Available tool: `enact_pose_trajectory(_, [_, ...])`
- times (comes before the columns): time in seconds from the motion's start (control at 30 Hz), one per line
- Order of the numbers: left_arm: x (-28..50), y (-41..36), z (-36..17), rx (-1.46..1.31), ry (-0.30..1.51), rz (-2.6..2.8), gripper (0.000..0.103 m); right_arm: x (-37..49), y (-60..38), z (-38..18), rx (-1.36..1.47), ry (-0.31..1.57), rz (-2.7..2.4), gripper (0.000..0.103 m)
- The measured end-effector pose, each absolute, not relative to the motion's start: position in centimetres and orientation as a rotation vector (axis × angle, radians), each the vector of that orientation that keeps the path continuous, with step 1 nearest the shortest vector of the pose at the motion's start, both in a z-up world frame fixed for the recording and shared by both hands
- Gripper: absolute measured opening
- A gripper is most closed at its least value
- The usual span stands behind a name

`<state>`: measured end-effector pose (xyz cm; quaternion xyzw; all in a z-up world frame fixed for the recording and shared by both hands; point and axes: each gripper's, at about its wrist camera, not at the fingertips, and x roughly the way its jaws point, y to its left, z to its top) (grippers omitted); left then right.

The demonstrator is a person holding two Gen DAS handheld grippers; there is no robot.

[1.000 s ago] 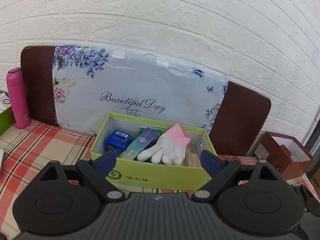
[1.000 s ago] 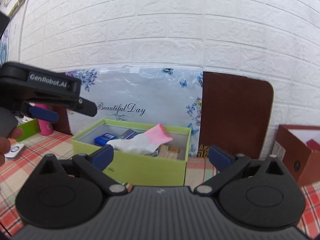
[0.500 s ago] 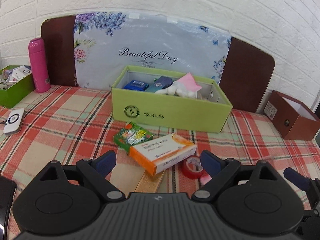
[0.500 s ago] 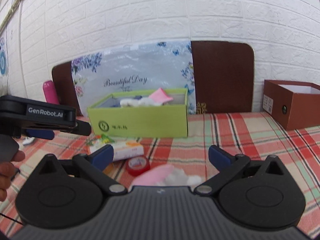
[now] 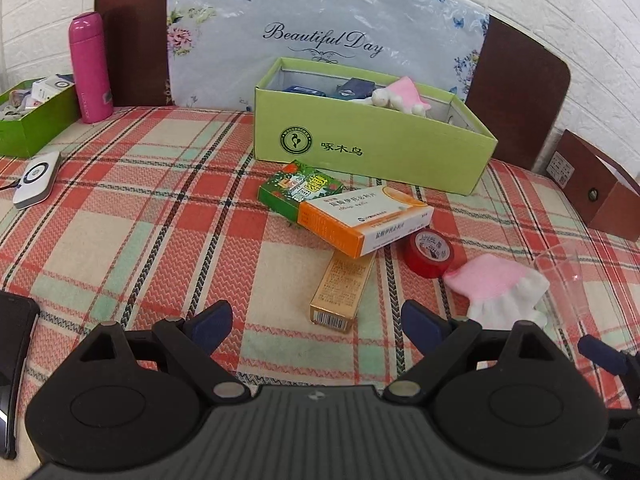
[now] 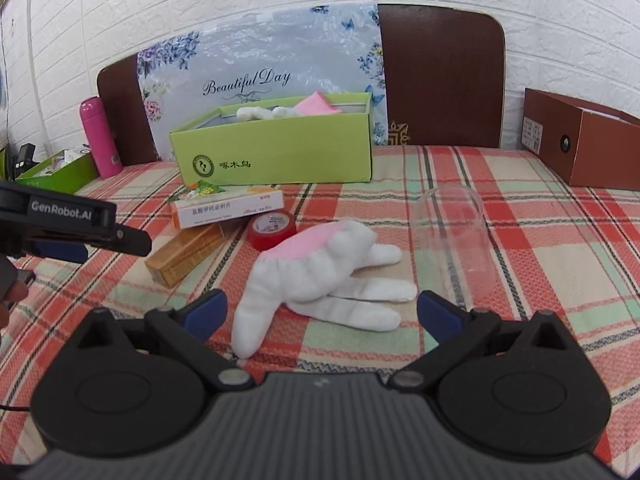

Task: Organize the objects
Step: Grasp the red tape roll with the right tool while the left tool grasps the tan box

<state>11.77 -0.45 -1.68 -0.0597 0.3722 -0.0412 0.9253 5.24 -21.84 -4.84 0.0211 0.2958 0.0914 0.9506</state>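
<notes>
A light green box (image 5: pixel 372 148) (image 6: pixel 276 156) stands at the back of the plaid table, holding a white and pink glove (image 5: pixel 398 96) and small boxes. In front lie a green packet (image 5: pixel 298 188), an orange and white medicine box (image 5: pixel 364 216) (image 6: pixel 228 210), a tan carton (image 5: pixel 342 288) (image 6: pixel 186 254), a red tape roll (image 5: pixel 430 252) (image 6: pixel 272 230) and a second white and pink glove (image 5: pixel 496 292) (image 6: pixel 324 280). My right gripper (image 6: pixel 320 312) is open, low over this glove. My left gripper (image 5: pixel 316 320) is open, just short of the tan carton.
A clear plastic cup (image 6: pixel 452 236) lies right of the glove. A brown box (image 6: pixel 580 140) stands far right. At the left are a pink bottle (image 5: pixel 90 66), a dark green box (image 5: pixel 32 116), a white device (image 5: pixel 36 178) and a dark phone (image 5: pixel 12 344).
Both grippers have pulled back from the green box and tilted down toward the table. The loose items and the second glove have come into view close in front.
</notes>
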Motion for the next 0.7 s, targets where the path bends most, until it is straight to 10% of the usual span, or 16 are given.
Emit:
enact_pose_trajectory(0.4, [15.6, -2.1, -3.9, -0.052, 0.745, -0.175, 0.087, 6.2, -20.9, -5.3, 0.064, 0.622, 0.230, 0.103])
enact_pose_trajectory(0.5, [16.8, -2.1, -4.8, -0.058, 0.774, -0.196, 0.060, 6.4, -21.2, -4.9, 0.055, 0.597, 0.215, 0.103])
enact_pose_trajectory(0.53, [17.2, -1.9, -5.1, -0.063, 0.798, -0.204, 0.036, 6.7, -21.2, -4.7, 0.044, 0.591, 0.214, 0.102])
enact_pose_trajectory(0.7, [15.5, -1.2, -4.7, -0.036, 0.806, -0.201, 0.033, 9.9, -19.5, -4.1, -0.072, 0.550, 0.283, 0.090])
